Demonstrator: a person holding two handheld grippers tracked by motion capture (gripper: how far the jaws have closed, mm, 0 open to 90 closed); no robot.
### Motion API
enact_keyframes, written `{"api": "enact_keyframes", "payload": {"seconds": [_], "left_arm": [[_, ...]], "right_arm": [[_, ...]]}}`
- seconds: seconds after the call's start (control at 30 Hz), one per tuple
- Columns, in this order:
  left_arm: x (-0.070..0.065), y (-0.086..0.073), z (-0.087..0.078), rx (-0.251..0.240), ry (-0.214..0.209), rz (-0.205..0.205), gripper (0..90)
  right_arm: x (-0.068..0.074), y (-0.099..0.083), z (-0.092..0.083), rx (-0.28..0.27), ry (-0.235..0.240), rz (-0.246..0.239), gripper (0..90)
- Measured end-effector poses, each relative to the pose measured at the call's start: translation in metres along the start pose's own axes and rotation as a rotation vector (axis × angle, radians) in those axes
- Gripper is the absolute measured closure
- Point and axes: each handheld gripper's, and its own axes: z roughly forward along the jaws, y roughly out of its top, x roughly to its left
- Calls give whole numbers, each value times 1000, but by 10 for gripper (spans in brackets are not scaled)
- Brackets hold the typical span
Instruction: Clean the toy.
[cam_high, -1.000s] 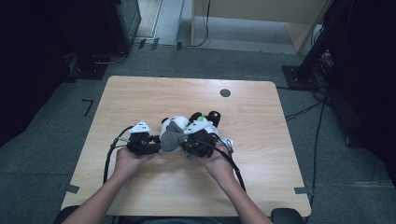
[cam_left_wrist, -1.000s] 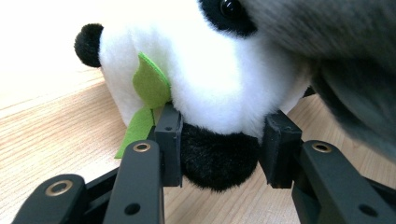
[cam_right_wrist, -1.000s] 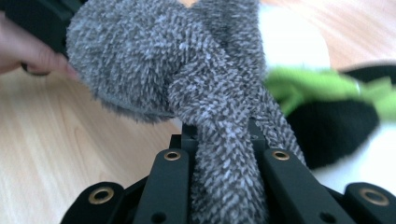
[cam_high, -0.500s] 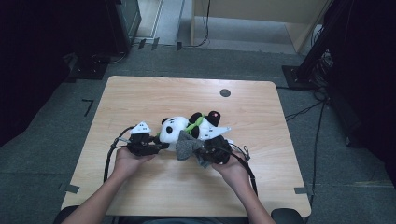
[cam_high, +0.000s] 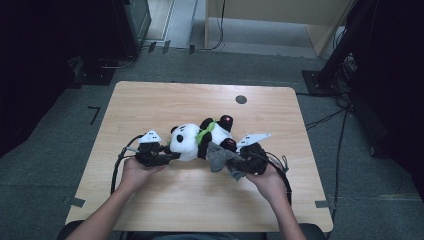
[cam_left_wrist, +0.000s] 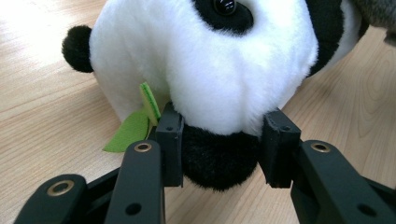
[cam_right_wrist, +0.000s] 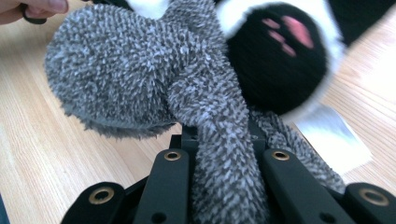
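grey sock (cam_right_wrist: 187, 93) hides right gripper (cam_right_wrist: 223, 154) pads (panda (cam_left_wrist: 210, 60) beside).

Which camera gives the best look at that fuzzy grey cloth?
The right gripper view: the grey cloth is close up, its nubby pile sharp, a strip pinched between that gripper's jaws beside the panda's paw. The high view shows it small, draped off the panda. The left gripper view catches just a corner.
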Motion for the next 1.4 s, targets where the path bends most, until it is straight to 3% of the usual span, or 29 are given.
{"api": "enact_keyframes", "payload": {"seconds": [0.27, 0.43, 0.53, 0.67, 0.73, 0.87, 0.97, 1.03, 1.07, 1.23, 1.4], "left_arm": [[1, 0, 0, 4, -1, -5, 590], [0, 1, 0, 6, 0, -8, 590], [0, 0, -1, 9, 7, 1, 589], [0, 0, -1, 6, 12, 7, 586], [0, 0, -1, 5, 11, 3, 585], [0, -1, -1, -1, 11, 2, 580], [0, -1, -1, -6, 10, -6, 578], [0, -1, -1, -8, 10, -11, 578], [1, -2, -1, -6, 11, -7, 576], [0, -2, 0, -9, 12, -28, 572], [-1, -4, 0, 10, 15, -21, 569]], "right_arm": [[-22, -8, -22, -31, -26, 62, 794], [-42, -17, -34, -48, -71, 129, 794], [-56, -21, -42, -66, -134, 172, 792], [-69, -22, -50, -110, -145, 229, 791], [-70, -21, -52, -125, -134, 235, 790], [-60, -7, -56, -178, -136, 201, 789], [-45, 14, -59, -248, -88, 154, 785], [-41, 19, -58, -256, -75, 141, 783], [-33, 27, -53, -263, -46, 118, 781], [-23, 35, -26, -218, 18, 86, 777], [-27, 30, -1, -159, 51, 103, 777]]}}
